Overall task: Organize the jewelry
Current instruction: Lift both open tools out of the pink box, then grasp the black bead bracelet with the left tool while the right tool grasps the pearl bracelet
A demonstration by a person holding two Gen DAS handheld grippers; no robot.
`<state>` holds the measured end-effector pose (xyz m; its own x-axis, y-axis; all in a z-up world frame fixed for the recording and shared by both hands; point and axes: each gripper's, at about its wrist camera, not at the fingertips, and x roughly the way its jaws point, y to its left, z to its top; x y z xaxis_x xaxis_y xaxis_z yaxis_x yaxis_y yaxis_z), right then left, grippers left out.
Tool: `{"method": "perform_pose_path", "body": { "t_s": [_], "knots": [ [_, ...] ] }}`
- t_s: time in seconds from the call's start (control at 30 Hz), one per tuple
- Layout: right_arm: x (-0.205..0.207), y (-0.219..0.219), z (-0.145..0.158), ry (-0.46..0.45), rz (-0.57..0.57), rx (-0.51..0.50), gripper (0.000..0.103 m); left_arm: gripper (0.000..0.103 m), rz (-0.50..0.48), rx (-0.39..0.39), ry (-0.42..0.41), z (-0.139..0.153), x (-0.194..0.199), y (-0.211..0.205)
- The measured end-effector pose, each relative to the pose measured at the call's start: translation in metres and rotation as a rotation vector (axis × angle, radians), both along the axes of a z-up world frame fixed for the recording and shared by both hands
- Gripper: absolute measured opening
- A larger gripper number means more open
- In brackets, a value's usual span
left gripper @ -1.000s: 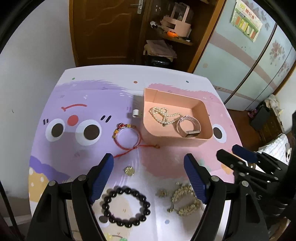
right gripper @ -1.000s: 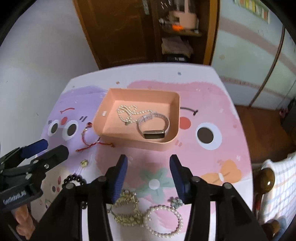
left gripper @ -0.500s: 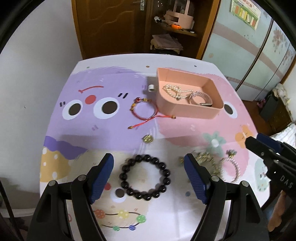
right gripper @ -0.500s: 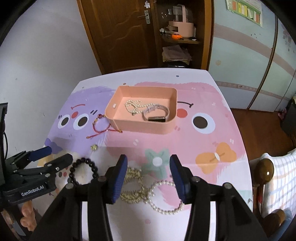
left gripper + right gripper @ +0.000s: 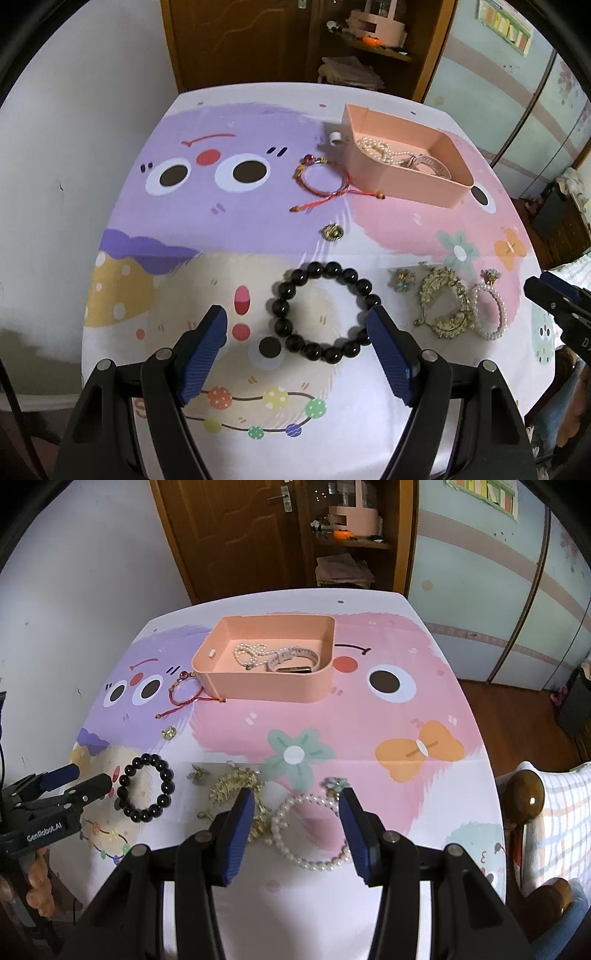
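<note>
Jewelry (image 5: 321, 308) lies below both downward-tilted, parted fingers (image 5: 207, 343).

We have open bench (image 5: 424, 805) across the pink right-hand half, from the tray to the near edge. The peach tray (image 5: 266, 692) stands toward the far edge, its walls blocking a low pass. Along the near edge lie the black bead bracelet (image 5: 325, 312), gold chain (image 5: 236, 786) and pearl bracelet (image 5: 310, 834), close together. At the near right corner a wooden chair post (image 5: 524, 794) crowds entry.
</note>
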<state>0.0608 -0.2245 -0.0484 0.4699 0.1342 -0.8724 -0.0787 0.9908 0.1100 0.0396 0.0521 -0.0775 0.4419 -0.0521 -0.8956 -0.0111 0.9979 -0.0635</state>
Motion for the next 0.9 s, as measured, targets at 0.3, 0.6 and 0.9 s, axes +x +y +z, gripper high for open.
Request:
{"method": "perform_pose_path", "body": {
  "t_s": [0.3,0.6,0.9],
  "knots": [
    [0.006,-0.024,-0.013,0.086,-0.044,0.035,0.048,0.075,0.025,-0.042,0.091,-0.025,0.007,0.021],
    [0.020,-0.047,-0.031,0.183,-0.094,0.101,0.048,0.067,0.010,-0.076,0.160,-0.048,0.018,0.025],
    [0.023,-0.051,-0.062,0.272,-0.079,0.069,0.047,0.064,-0.023,-0.042,0.199,-0.060,0.037,0.008]
  ]
}}
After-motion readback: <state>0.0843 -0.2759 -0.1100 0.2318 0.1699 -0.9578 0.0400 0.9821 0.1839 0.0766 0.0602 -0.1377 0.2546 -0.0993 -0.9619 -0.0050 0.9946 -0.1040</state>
